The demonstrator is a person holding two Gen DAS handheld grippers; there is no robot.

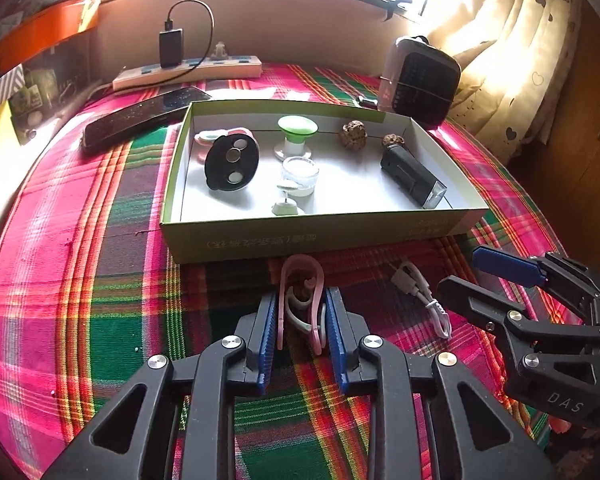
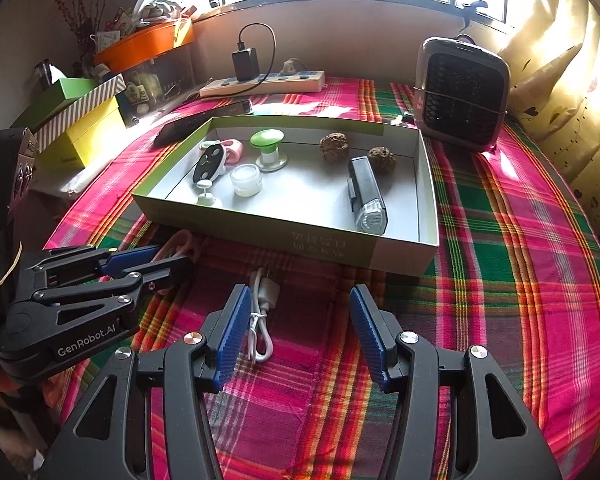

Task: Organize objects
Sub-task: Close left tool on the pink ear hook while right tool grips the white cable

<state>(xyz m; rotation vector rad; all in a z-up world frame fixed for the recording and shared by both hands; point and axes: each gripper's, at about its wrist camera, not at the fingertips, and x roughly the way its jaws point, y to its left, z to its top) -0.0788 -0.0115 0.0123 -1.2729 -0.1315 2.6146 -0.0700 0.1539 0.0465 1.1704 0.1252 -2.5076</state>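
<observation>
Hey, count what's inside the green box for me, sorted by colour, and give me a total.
Inside the green box:
Black: 2, oval magnet holder, flashlight
Brown: 2, walnuts
Green-topped: 1, mushroom-shaped piece
Pink: 1, clip
Clear: 1, small jar
White: 1, small peg piece
Total: 8

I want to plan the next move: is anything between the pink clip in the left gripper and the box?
Only the box's near wall stands between; the pink clip, held by the left gripper, must be lifted over it. Nothing else visible blocks.
</observation>
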